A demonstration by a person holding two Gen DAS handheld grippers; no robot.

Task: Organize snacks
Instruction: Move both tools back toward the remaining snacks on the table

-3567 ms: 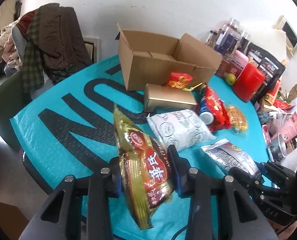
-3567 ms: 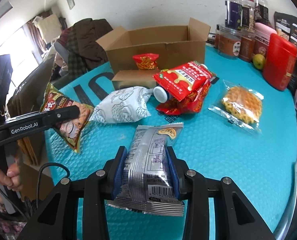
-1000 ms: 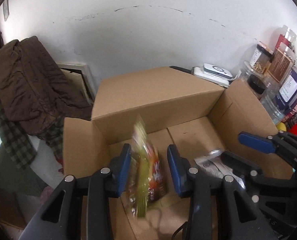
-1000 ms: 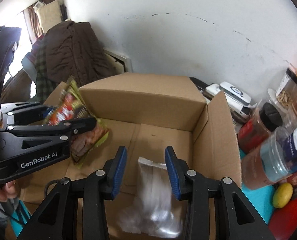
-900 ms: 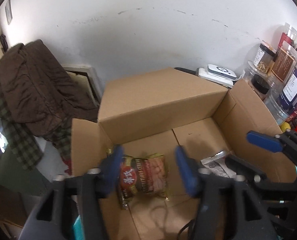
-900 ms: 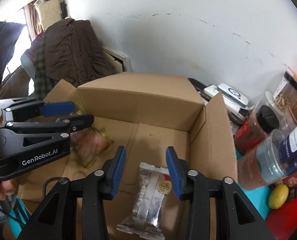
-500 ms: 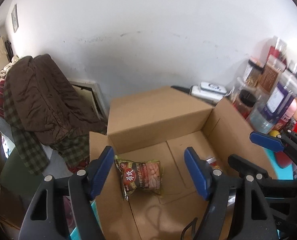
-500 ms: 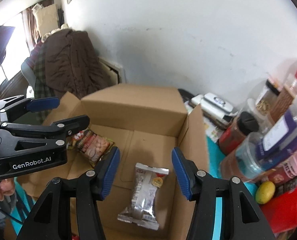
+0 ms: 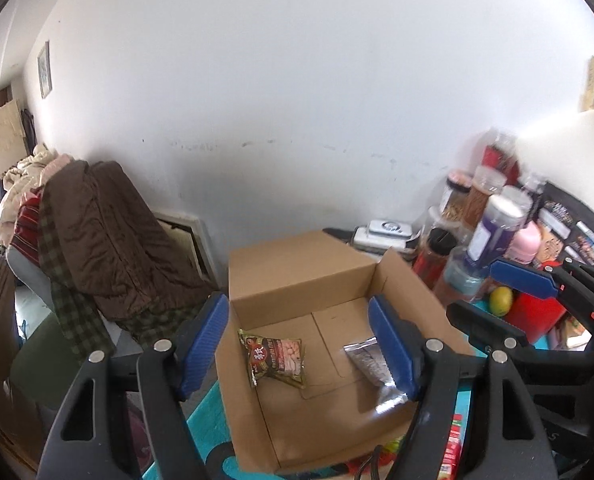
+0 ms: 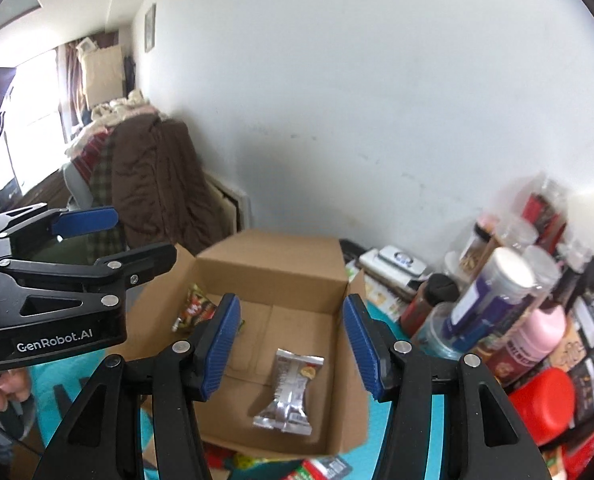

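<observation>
1. Snacks: two packets lie flat on the floor of the open cardboard box (image 9: 297,276), well apart. The peanut bag (image 9: 275,358) (red and gold) sits on the box's left side, the silver packet (image 10: 290,394) on its right.
2. Left gripper (image 9: 299,350): blue pads wide apart, nothing between them. It hangs above the box w/ the peanut bag showing in the gap below, not touched.
3. Right gripper (image 10: 291,346): jaws part open, narrower than the left, and empty. Both pairs of jaws have just been opening. The silver packet lies in the box under the gap, clear of both pads.
4. Box stands on a teal table cover (image 10: 381,458), its back flap upright toward the white wall.
5. Right of the box: a crowd of jars (image 10: 493,300), a pink bottle (image 10: 539,334), a red canister (image 10: 543,402) and a small yellow-green fruit (image 9: 501,300).
6. Left of the box: a brown coat (image 9: 101,240) heaped over a chair, w/ plaid cloth under it.
7. A hand (image 10: 1,390) grips the left tool's handle at the right wrist view's edge.
</observation>
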